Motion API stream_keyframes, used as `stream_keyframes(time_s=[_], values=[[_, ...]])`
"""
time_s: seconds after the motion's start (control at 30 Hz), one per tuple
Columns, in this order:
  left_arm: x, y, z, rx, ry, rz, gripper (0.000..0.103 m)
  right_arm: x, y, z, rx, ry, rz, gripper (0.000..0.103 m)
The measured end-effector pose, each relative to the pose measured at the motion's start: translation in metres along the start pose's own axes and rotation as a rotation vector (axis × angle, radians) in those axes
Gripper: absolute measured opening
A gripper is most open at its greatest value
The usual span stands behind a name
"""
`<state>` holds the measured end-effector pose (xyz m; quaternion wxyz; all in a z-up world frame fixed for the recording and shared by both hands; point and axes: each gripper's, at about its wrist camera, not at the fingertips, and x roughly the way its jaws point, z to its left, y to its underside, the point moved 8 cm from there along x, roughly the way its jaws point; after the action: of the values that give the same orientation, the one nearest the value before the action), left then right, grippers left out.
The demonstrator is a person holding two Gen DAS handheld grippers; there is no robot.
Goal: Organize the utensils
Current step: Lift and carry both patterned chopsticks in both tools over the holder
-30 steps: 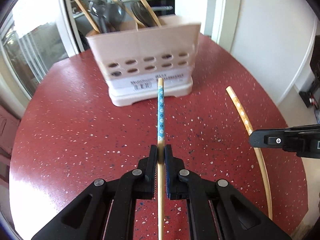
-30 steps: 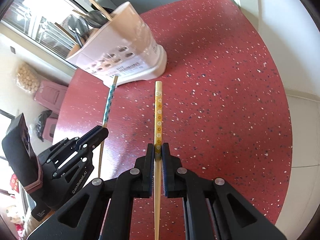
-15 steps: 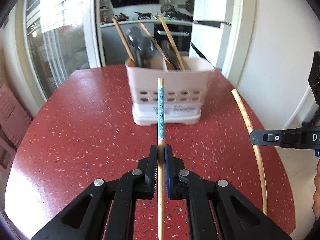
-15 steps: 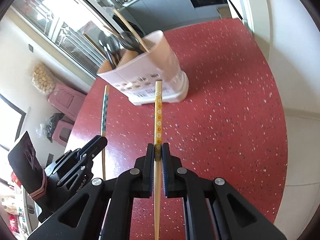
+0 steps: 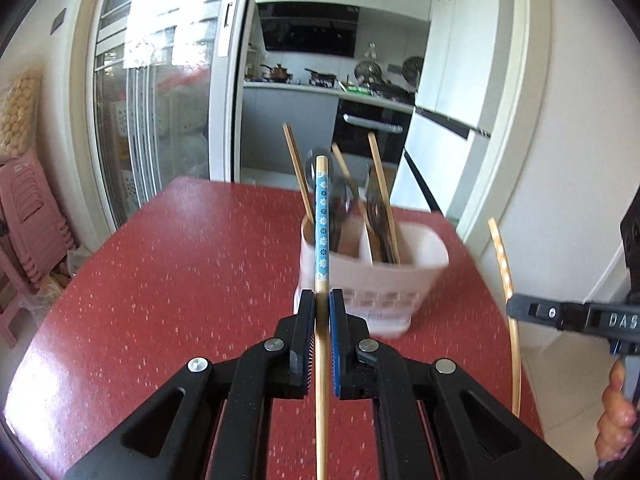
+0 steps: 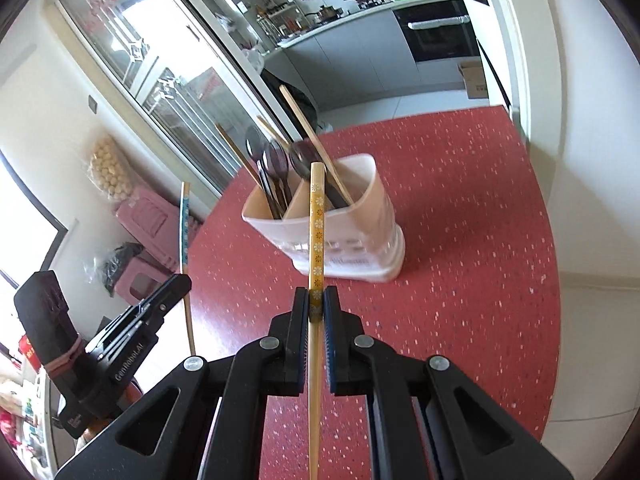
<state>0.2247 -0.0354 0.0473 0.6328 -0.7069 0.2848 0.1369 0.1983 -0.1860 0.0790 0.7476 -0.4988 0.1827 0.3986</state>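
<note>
My left gripper point(image 5: 322, 300) is shut on a chopstick with a blue flowered end point(image 5: 321, 216), raised above the table and pointing up in front of the pink utensil holder point(image 5: 376, 284). My right gripper point(image 6: 317, 296) is shut on a chopstick with a yellow flowered end point(image 6: 317, 224), also raised and pointing at the holder point(image 6: 352, 236). The holder has two compartments with several spoons and plain chopsticks standing in them. The right gripper point(image 5: 568, 316) and its chopstick point(image 5: 500, 248) show at the right of the left wrist view; the left gripper point(image 6: 144, 316) shows at the left of the right wrist view.
The holder stands on a round red speckled table point(image 5: 180, 280), near its far right part. A white wall and door frame point(image 5: 520, 140) lie right of the table. Glass doors point(image 5: 160, 100) and pink stools point(image 5: 28, 216) are at the left.
Both grippers have lifted and tilted upward with their chopsticks. The holder now sits lower in both views, and its open top shows behind the chopstick ends.
</note>
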Motion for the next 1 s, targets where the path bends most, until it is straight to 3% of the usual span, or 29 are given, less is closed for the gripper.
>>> stream_keyframes(time_s=[0.6, 1.0], values=[[0.035, -0.088, 0.003, -0.090, 0.022, -0.131, 0.036, 0.008, -0.097, 0.008, -0.051, -0.001, -0.137, 0.008], [0.081, -0.136, -0.002, -0.101, 0.016, -0.207, 0.036, 0.030, -0.167, 0.021, -0.143, 0.028, -0.255, 0.008]])
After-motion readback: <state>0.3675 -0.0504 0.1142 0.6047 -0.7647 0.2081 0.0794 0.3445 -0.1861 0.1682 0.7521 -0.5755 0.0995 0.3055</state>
